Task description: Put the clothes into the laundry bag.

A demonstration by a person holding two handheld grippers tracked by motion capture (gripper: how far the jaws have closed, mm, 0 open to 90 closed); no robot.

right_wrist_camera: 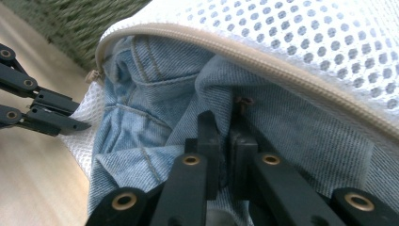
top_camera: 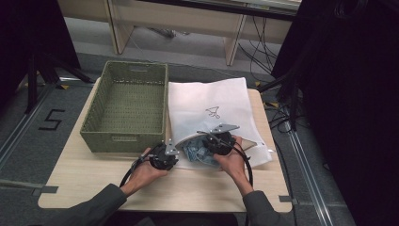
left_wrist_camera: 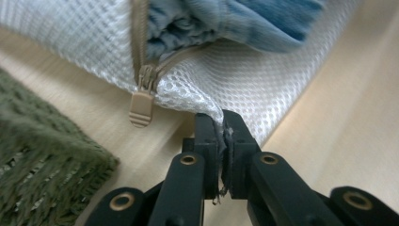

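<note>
The left gripper (left_wrist_camera: 221, 125), jaws pressed together, pinches the corner of the white mesh zip-up laundry bag (left_wrist_camera: 263, 80) below its beige zipper pull (left_wrist_camera: 141, 107), anchoring the open mouth. The right gripper (right_wrist_camera: 220, 129) pinches a fold of the faded blue denim jeans (right_wrist_camera: 155, 89) inside, probably to draw them out. At ten o'clock of the bag on the pale wooden table (top_camera: 155, 188) waits the green woven rectangular basket (top_camera: 127, 141).

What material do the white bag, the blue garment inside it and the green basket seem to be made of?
White bag: likely synthetic mesh, matte; small regular holes show, with a beige zipper.
Blue garment: looks like faded denim; diagonal weave, stitched seams and a metal rivet.
Green basket: woven, possibly paper cord or plastic fibre; the ribbed weave leaves it open.
</note>
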